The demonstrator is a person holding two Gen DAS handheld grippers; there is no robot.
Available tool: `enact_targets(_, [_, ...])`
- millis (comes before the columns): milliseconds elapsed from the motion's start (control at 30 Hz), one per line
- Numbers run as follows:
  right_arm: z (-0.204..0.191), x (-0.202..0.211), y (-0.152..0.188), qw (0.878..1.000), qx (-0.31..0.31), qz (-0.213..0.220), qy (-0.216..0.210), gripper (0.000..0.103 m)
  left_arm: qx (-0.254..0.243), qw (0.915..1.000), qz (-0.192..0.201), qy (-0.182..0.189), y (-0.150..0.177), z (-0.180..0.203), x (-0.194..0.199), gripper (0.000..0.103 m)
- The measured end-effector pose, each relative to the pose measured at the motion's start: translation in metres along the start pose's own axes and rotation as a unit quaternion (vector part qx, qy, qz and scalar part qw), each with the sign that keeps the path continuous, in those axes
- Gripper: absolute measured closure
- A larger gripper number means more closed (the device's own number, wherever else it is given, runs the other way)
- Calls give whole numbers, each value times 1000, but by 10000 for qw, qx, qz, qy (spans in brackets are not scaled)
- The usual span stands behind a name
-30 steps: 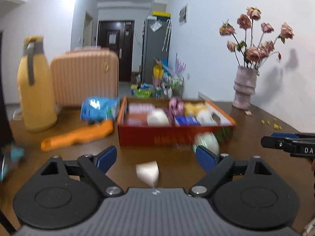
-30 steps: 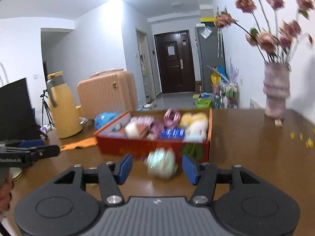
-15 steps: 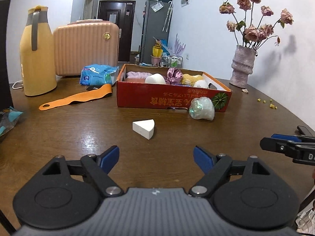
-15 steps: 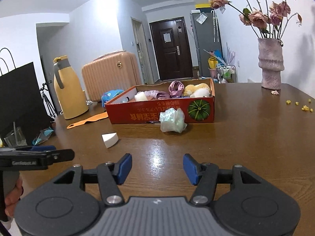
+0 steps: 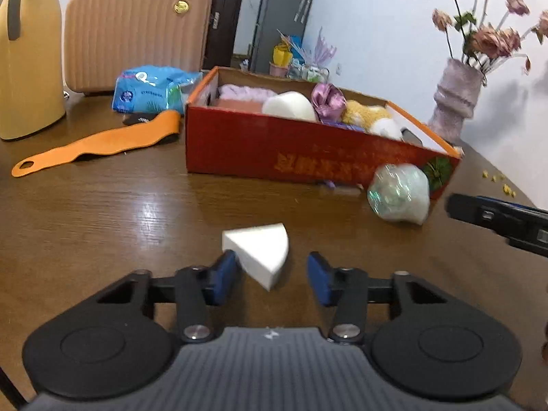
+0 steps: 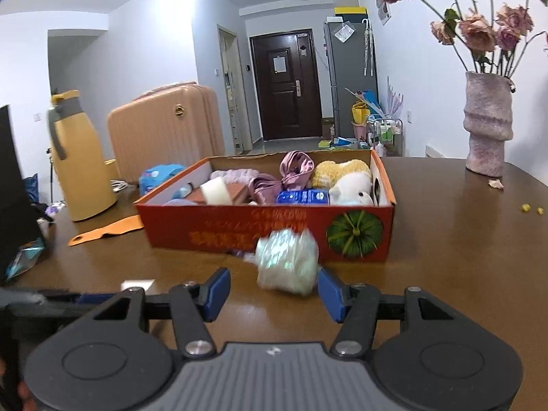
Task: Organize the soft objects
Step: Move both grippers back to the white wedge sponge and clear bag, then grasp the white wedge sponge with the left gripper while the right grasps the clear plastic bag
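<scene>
A white wedge-shaped sponge (image 5: pixel 259 251) lies on the brown table, between the open fingers of my left gripper (image 5: pixel 272 279); its left pad (image 5: pixel 222 275) is almost against it. A shiny crumpled whitish-green ball (image 6: pixel 287 261) lies against the front of the red cardboard box (image 6: pixel 239 227), just ahead of my open right gripper (image 6: pixel 273 294). The ball also shows in the left wrist view (image 5: pixel 399 193), with the right gripper's finger (image 5: pixel 496 215) beside it. The box (image 5: pixel 274 147) holds several soft items.
An orange strap (image 5: pixel 92 145), a blue packet (image 5: pixel 150 89), a yellow jug (image 5: pixel 27 61) and a peach suitcase (image 5: pixel 137 27) stand left of the box. A vase of dried roses (image 6: pixel 488 126) stands at the right. A black bag (image 6: pixel 13 188) is at far left.
Both grippers have moved forward. The left one now straddles the white sponge. The right one has come up close to the shiny ball.
</scene>
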State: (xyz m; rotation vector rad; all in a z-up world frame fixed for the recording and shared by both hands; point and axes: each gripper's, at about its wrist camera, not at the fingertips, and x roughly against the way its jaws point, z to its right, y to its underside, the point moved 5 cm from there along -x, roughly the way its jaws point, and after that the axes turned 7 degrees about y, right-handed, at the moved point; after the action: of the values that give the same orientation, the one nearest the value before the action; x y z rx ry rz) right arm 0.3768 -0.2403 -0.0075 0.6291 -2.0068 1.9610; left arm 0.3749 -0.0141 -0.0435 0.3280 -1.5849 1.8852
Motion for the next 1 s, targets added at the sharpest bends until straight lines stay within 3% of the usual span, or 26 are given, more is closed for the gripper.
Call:
enact_targets(33, [-1, -12, -4, 10000, 3, -22, 36, 47, 15, 10000, 3, 21, -2, -2, -3, 74])
enact_targets(167, [-3, -51, -10, 9998, -44, -159, 112, 48, 35, 9999, 67, 144, -5, -5, -7, 76])
enact_targets(233, [-4, -63, -8, 9996, -11, -252, 132, 64, 91, 9998, 83, 184, -5, -6, -7, 77])
enact_targets(433, [-6, -67, -1, 9991, 59, -412, 50, 84, 119, 9997, 86, 176, -5, -6, -6, 79])
enact_targets(533, [-4, -50, 0, 9994, -33, -329, -62, 86, 54, 9998, 158, 103, -4, 0, 7, 79])
enact_targets(767, [-13, 24, 39, 9979, -22, -431, -491, 86, -61, 9990, 126, 436, 24, 34, 50, 79])
enact_targets(1000, [-10, 80, 61, 9974, -167, -374, -592, 86, -316, 9970, 64, 704, 43, 69, 72, 79])
